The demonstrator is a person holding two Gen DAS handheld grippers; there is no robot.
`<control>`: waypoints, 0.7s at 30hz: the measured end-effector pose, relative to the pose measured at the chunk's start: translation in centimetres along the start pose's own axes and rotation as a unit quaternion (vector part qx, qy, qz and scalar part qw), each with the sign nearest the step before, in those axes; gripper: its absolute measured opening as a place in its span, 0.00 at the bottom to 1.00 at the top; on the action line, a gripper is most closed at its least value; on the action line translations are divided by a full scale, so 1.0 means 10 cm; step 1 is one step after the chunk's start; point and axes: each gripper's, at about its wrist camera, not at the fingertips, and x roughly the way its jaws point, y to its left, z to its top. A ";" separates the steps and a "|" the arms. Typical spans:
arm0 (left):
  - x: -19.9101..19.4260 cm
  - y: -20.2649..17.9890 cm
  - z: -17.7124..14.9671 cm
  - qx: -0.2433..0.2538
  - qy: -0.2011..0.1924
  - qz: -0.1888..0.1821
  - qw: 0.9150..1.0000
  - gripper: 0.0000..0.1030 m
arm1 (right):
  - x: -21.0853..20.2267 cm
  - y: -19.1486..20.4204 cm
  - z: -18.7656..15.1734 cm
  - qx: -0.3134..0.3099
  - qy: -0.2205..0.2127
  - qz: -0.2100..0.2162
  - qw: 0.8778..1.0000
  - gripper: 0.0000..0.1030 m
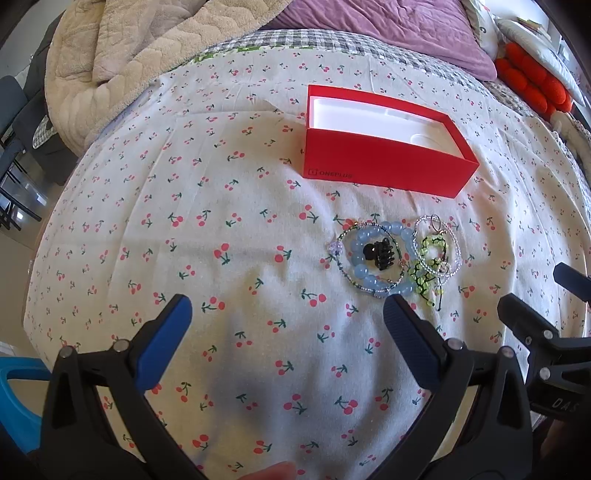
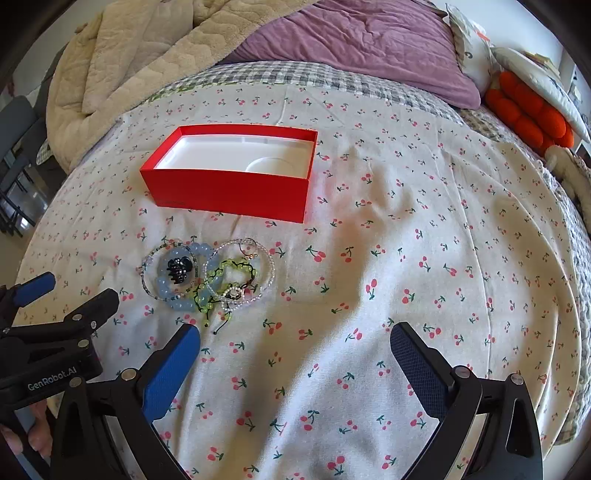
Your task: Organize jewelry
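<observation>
An open red box (image 1: 384, 170) with a white empty inside sits on the cherry-print sheet; it also shows in the right wrist view (image 2: 229, 192). In front of it lies a jewelry pile: a blue bead bracelet (image 1: 360, 275), a black hair claw (image 1: 380, 254), a green bead bracelet (image 1: 424, 277) and a clear bead bracelet (image 1: 456, 258). The same pile shows in the right wrist view (image 2: 207, 277). My left gripper (image 1: 288, 310) is open and empty, just short of the pile. My right gripper (image 2: 295, 338) is open and empty, right of the pile.
A beige blanket (image 1: 122, 55) and a purple pillow (image 1: 388, 26) lie at the back of the bed. An orange cushion (image 2: 528, 114) sits at the far right. A blue plastic object (image 1: 14, 402) is at the lower left.
</observation>
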 end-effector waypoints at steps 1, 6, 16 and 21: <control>0.00 0.00 0.00 -0.001 0.001 0.000 1.000 1.00 | 0.00 -0.01 0.00 0.000 0.000 0.001 1.000 1.00; 0.00 0.00 0.00 0.000 0.001 -0.001 1.000 1.00 | 0.01 -0.01 -0.01 0.001 0.001 0.002 1.000 1.00; -0.02 -0.02 0.00 0.005 -0.003 0.003 1.000 1.00 | 0.02 0.00 0.00 0.000 0.003 0.002 1.000 1.00; -0.02 -0.03 0.01 0.006 -0.004 0.003 1.000 1.00 | 0.02 0.00 0.00 0.000 0.002 0.002 1.000 1.00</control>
